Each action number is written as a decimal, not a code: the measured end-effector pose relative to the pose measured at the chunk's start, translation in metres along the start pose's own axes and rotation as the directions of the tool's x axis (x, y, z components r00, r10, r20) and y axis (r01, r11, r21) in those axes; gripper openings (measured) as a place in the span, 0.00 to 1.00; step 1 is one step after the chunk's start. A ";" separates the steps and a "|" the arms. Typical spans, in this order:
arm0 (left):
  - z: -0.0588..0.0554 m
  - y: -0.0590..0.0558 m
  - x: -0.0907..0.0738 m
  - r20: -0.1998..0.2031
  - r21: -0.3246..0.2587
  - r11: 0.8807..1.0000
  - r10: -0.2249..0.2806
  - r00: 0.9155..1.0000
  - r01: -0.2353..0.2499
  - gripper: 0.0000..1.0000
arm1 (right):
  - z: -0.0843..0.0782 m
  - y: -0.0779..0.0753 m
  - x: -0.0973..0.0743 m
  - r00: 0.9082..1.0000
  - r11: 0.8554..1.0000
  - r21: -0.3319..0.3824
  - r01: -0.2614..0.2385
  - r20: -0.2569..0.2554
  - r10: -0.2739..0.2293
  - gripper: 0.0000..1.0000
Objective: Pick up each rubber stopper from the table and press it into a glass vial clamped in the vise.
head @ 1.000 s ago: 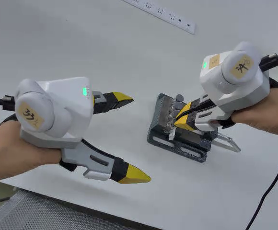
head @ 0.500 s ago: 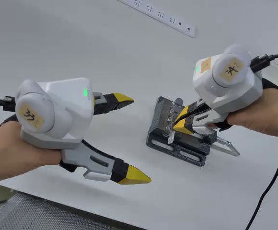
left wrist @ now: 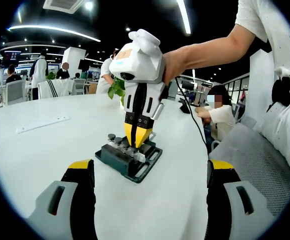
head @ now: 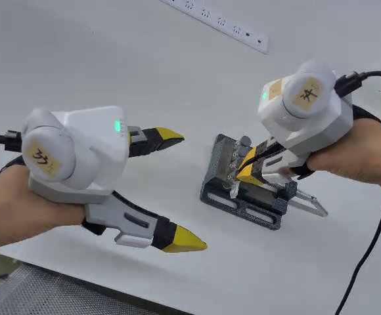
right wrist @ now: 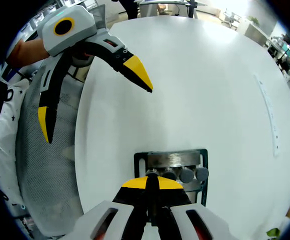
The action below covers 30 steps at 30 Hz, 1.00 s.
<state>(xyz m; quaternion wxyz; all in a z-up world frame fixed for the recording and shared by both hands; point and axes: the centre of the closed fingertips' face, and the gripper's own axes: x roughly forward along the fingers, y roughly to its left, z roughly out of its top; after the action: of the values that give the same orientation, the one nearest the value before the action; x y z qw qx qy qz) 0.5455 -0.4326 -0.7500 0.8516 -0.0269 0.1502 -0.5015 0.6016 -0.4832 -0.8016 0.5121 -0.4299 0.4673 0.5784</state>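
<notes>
So far: grey stoppers (right wrist: pixel 185 175) sit in at least three of the vials (head: pixel 232 165), which stand in a row in the vise (head: pixel 238 200). Those look finished.
Vise: it stands on the white tabletop (head: pixel 112 72), between the near edge and the power strip (head: pixel 217 23) at the far side, with its handle pointing toward the right edge.
Step in hand: the right gripper (head: pixel 246 173) points down onto the end of the row that lies toward the near edge. This reads as pressing a stopper home.
Right fingers: narrow, with the yellow tips together and touching the top of the row. A stopper may lie under or between the tips, but they hide that spot, so I cannot tell.
Left gripper (head: pixel 184 190): it hovers above the tabletop near the near edge, well apart from the vise and aimed toward it.
Left fingers: wide apart and holding nothing.
Done: most of the row, judging by the seated stoppers beside the right tips.
Left to do: at least the vial under the right tips, which cannot yet be judged sealed. How many stoppers wait elsewhere on the tabletop I cannot tell.
Judgement: the task seems close to its end, since the open left gripper carries no next stopper.
</notes>
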 end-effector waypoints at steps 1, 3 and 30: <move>0.000 0.000 0.000 0.000 0.000 1.000 0.001 1.000 -0.001 0.92 | 0.000 0.000 0.000 1.000 1.000 -0.002 0.000 -0.001 0.000 0.00; 0.001 0.000 0.000 0.001 0.000 1.000 0.001 1.000 -0.001 0.92 | 0.000 -0.001 0.001 1.000 1.000 0.000 0.001 -0.002 -0.001 0.00; 0.003 0.003 0.003 -0.006 0.009 1.000 0.010 1.000 -0.010 0.92 | -0.001 0.000 0.004 0.998 0.997 -0.047 0.054 -0.020 -0.055 0.00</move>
<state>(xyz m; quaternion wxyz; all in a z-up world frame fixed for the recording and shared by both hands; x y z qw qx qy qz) 0.5500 -0.4346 -0.7487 0.8538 -0.0208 0.1506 -0.4980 0.6011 -0.4833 -0.8054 0.5127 -0.4603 0.4474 0.5702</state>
